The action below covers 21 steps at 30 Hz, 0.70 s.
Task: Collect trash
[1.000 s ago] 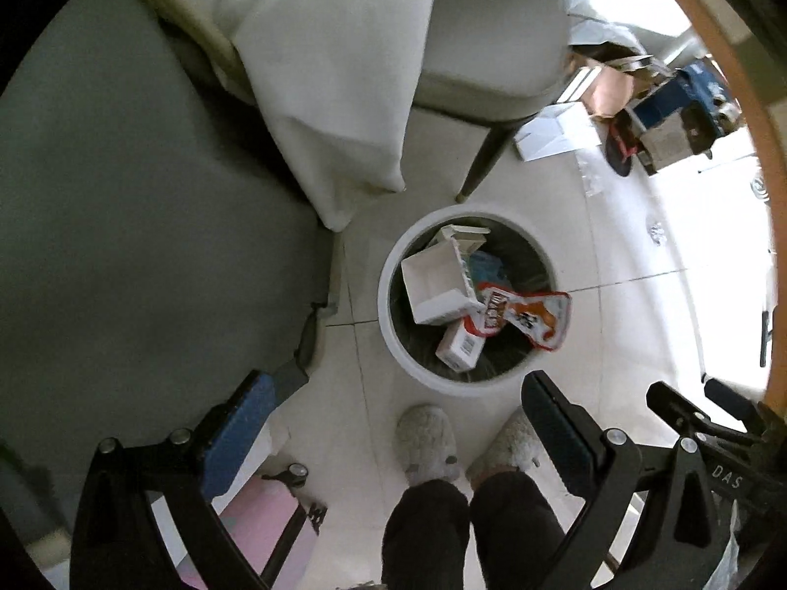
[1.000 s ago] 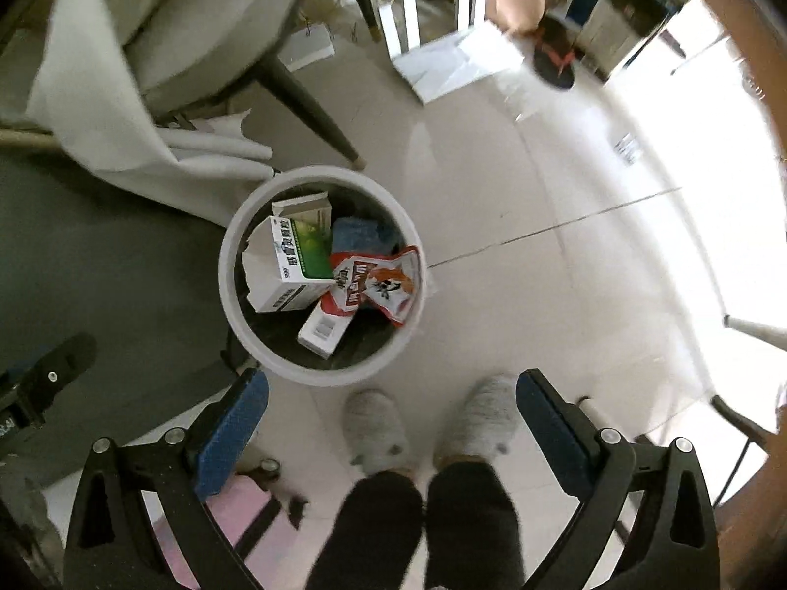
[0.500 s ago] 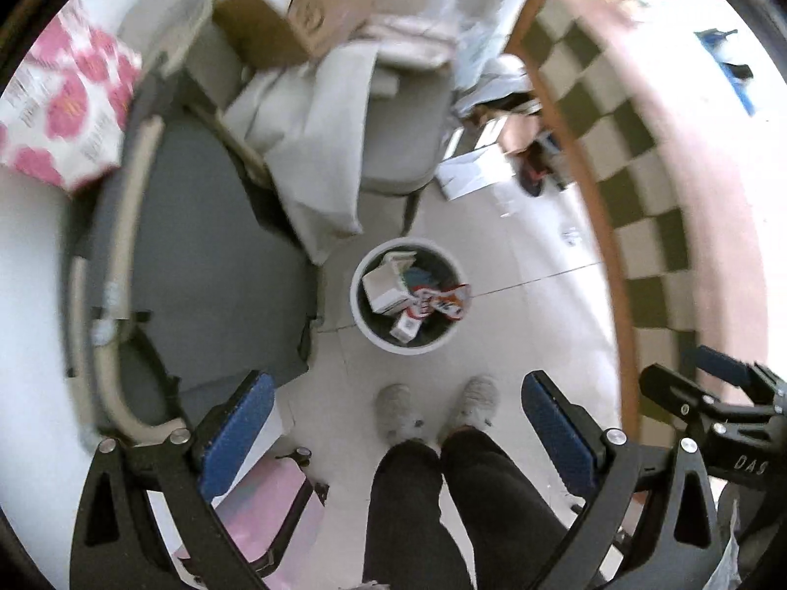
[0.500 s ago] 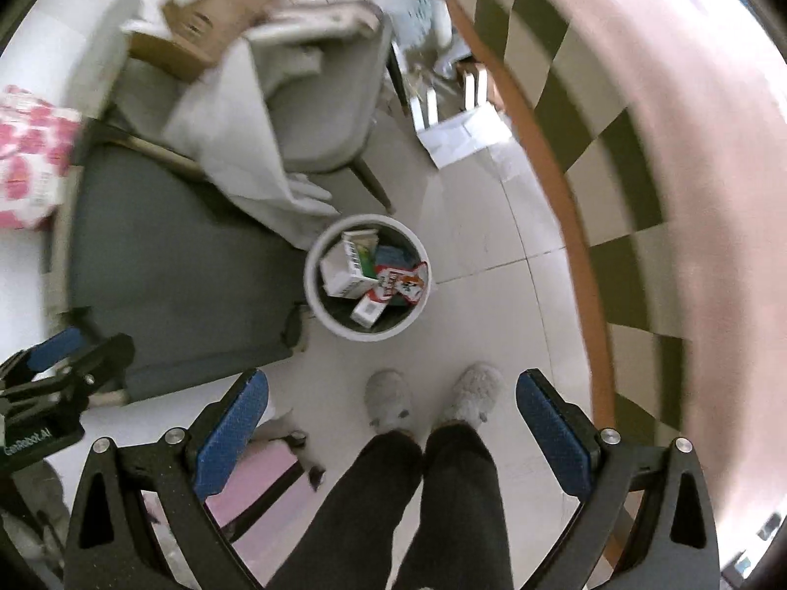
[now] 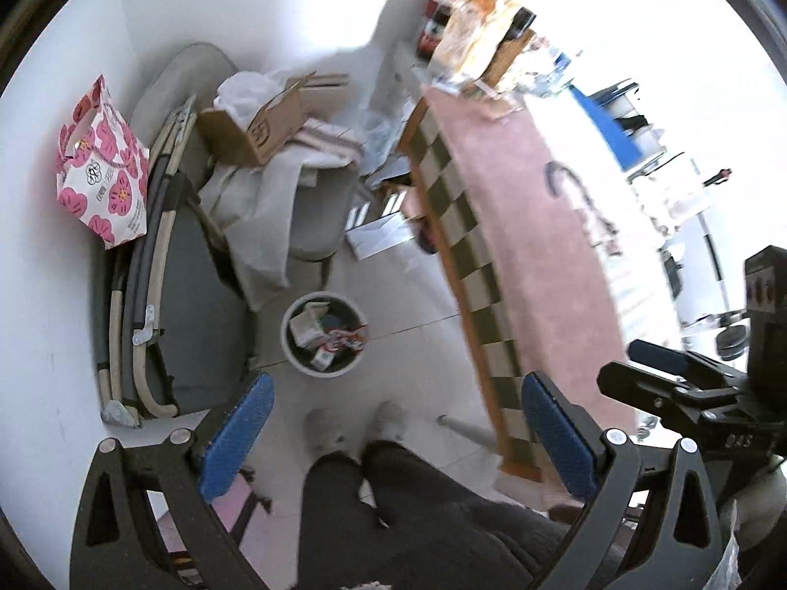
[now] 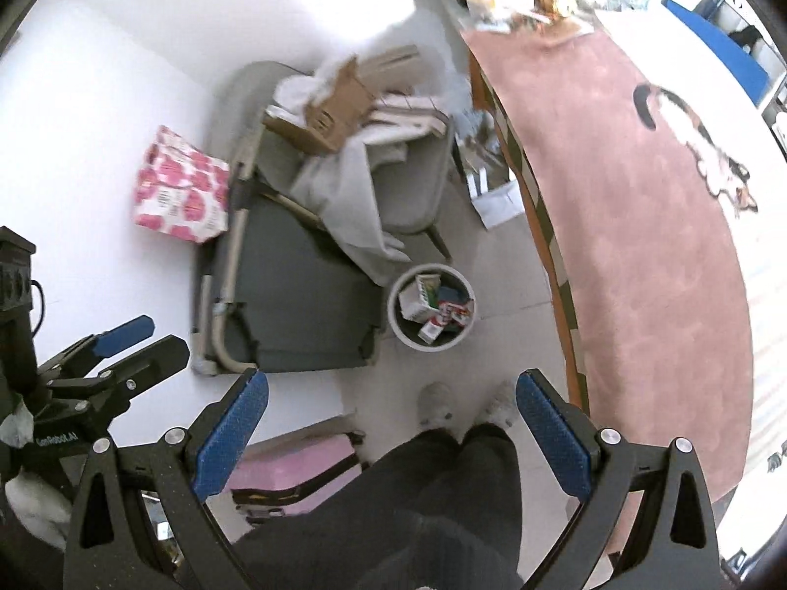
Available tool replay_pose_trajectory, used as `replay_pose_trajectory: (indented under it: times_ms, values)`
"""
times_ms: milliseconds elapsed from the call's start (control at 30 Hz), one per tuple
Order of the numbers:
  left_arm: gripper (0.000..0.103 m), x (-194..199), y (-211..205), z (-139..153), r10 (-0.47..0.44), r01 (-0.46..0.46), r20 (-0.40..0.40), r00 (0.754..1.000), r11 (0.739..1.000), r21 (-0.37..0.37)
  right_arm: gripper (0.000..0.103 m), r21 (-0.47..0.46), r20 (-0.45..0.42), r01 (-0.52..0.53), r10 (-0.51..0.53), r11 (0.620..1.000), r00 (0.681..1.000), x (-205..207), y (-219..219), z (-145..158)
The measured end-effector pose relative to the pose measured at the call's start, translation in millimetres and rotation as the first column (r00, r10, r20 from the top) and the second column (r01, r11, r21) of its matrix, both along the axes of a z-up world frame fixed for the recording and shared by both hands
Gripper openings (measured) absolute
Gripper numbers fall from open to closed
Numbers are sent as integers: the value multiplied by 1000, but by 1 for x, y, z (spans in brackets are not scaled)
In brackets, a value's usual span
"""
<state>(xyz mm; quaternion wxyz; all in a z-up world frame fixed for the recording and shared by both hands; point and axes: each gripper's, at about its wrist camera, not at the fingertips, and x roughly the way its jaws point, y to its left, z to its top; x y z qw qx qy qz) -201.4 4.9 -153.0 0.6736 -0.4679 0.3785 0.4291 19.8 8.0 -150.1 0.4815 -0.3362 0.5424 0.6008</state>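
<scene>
A floral bag (image 5: 103,172) leans beside a cluttered grey chair (image 5: 315,211).

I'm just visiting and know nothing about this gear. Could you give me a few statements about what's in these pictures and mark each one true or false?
1. The round white bin on the floor has boxes and a wrapper in it. True.
2. The left tool is clamped on a piece of trash. False: its blue pads stand wide apart with nothing between them.
3. The right tool is open and empty. True.
4. The cardboard box lies inside the bin. False: it sits up on the grey chair, on the pale cloth.
5. The floral bag is green. False: it is white with pink flowers.
</scene>
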Motion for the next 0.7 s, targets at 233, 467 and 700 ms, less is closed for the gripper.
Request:
replay_pose_trajectory:
  times_ms: [233, 467, 700]
  values:
    - [103, -2, -21, 34, 4, -6, 56, 998, 999, 33, 103, 39, -37, -27, 28, 999, 999, 0, -18, 46]
    - [103, -2, -31, 41, 15, -17, 64, 998, 999, 38, 103, 32, -57, -62, 63, 998, 996, -3, -23, 52]
    - [103, 0, -37, 48, 17, -21, 69, 997, 998, 63, 103, 47, -65, -80, 83, 996, 994, -2, -26, 59]
